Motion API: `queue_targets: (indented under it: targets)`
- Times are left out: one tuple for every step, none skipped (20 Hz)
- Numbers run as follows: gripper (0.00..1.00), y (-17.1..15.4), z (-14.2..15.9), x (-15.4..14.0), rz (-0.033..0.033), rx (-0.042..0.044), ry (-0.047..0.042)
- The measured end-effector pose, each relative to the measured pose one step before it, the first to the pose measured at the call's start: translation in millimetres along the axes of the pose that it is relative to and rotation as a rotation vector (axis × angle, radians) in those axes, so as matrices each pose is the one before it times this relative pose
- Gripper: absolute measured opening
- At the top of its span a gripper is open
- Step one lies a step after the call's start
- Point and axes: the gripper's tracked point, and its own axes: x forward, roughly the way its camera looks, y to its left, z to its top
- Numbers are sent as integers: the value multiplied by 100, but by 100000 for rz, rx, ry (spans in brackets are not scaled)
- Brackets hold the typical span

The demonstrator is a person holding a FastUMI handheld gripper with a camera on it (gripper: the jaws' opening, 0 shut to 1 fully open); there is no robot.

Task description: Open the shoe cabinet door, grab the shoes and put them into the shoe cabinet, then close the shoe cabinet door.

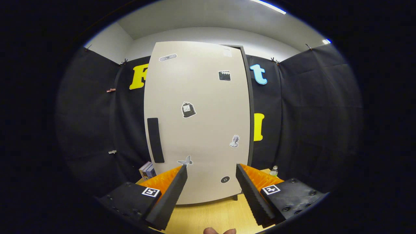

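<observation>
Shoe cabinet door closed, upright just beyond tool; tool fingers spread, empty.

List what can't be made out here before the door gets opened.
- Cabinet inside: hidden by the shut door, gripper view.
- Shoes: whereabouts unknown.
- Books: partly behind the door's edge and a finger.
- Bottle: too small to tell its contents.
- Table: mostly covered by the open gripper, which holds nothing.
- Door stickers: too small for detail.
</observation>
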Motion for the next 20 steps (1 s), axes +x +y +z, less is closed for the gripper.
queue_targets:
  targets:
    - [98, -42, 36, 34, -63, 261, -9]
    - [98, -107, 29, -26, -82, 111, 31]
    - [98, -29, -4, -35, 16, -139, -16]
    - [98, -34, 3, -30, -76, -206, -131]
    - [98, -61, 22, -44, -123, 6, -63]
    - [98, 48, -30, -95, 50, 161, 44]
    - [98, 4, 17, 21, 5, 84, 48]
    - [98, 38, -24, -89, -111, 2, -38]
    - [98, 6, 289, -135, 131, -101, 63]
    - [98, -36, 35, 21, -59, -55, -124]
    - [98, -2, -9, 5, 36, -59, 119]
    - [98, 37, -75, -62, -6, 130, 52]
    - [98, 25, -11, -6, 57, 98, 72]
    - [98, -3, -3, -39, 10, -26, -2]
    - [98, -18, 14, 13, -79, -135, -92]
    - [98, 19, -10, 20, 38, -133, 105]
    - [98, 12, 6, -26, 100, -27, 50]
    - [98, 35, -63, -1, 88, 58, -6]
    - [98, -28, 0, 5, 0, 45, 90]
    - [98, 35, -55, -20, 69, 33, 188]
